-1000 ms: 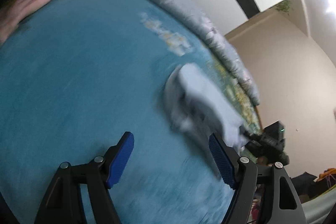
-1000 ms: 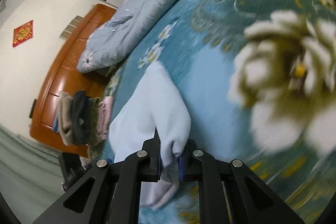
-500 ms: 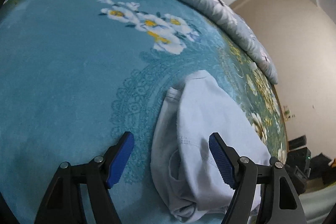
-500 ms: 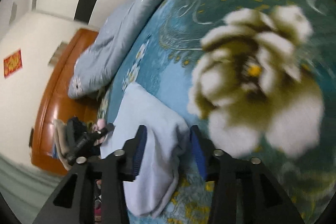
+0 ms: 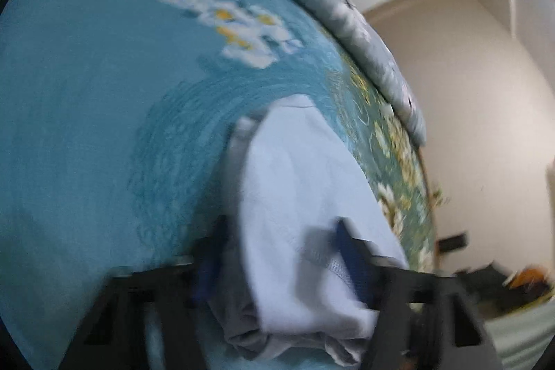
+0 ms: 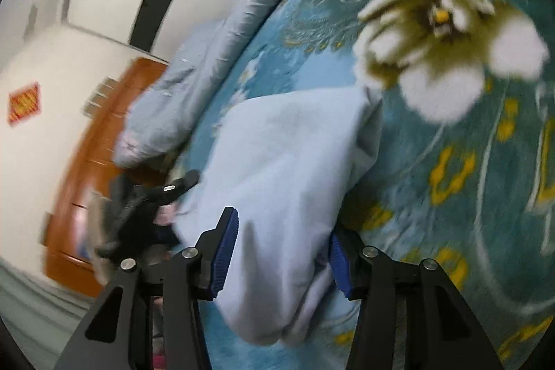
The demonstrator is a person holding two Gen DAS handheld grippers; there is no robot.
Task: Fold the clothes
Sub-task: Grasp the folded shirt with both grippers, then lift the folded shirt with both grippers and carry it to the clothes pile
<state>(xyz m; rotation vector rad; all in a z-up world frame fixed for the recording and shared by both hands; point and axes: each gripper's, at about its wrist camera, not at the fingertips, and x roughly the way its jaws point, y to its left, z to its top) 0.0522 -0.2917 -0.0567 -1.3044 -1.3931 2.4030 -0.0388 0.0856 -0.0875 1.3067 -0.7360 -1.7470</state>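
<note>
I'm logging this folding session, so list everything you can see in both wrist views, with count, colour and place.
folded garment: one, pale blue-white, lying on the bedspread between both claws
bedspread: one, teal with white and yellow flowers, covering the bed
duvet: one, grey-blue with white flowers, bunched along the far edge of the bed
clothes pile: one blurred heap, grey, dark and pink, beside the headboard
headboard: one, orange-brown wood, at the end of the bed
wall ornament: one, red, on the cream wall
left claw: black with blue pads, open around the garment
right claw: black with blue pads, open around the garment
</note>
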